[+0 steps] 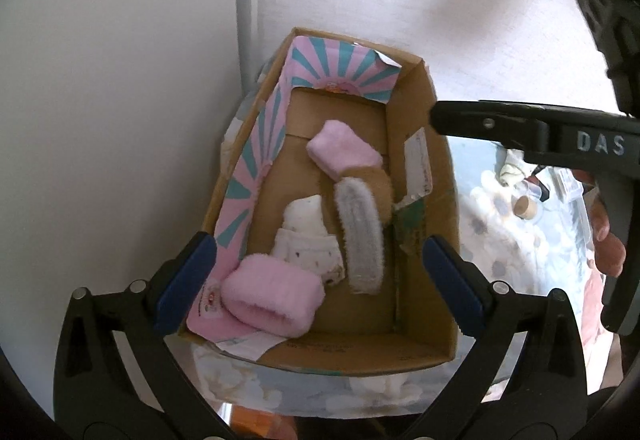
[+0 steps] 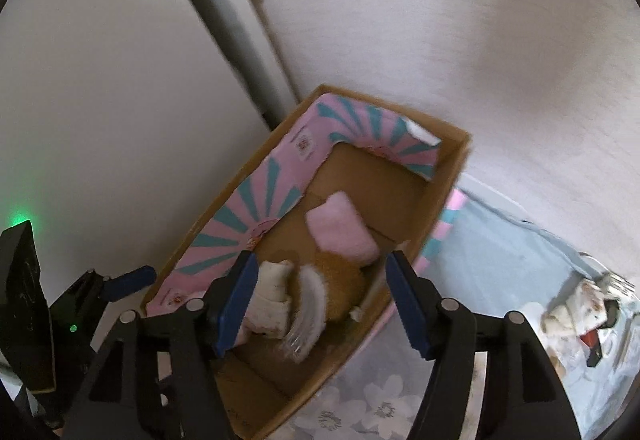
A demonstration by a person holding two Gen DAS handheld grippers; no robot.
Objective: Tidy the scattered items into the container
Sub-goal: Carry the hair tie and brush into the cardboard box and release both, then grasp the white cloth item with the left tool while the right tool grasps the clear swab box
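The cardboard box sits on a table covered with a pale floral cloth, its far end near the white wall. Pink-and-teal printed flaps line its left and far walls. Inside lie 5 soft items: a rolled pink fuzzy piece in the near-left corner, a white speckled one beside it, a long grey fuzzy one lying lengthwise and overlapping a tan one, and a second pink piece further in.

Only the left wrist view shows the near-left pink roll whole and the box's bare floor at the near right. It also shows a person's hand behind the right gripper's black body, and small jars on the cloth beyond. Only the right wrist view shows a crumpled white cloth with dark bits well apart from the box on the table's right, and the pink-and-teal print on the box's outer right wall.

The box's near-right floor is open; the far end is bare too.

The left gripper hangs tilted down over the near end, jaws spread about as wide as the box, holding nothing; the pink roll lies just inside its left pad. The right gripper also points down into the box, jaws partly apart with the white, grey and tan items seen between them, pads gripping nothing.
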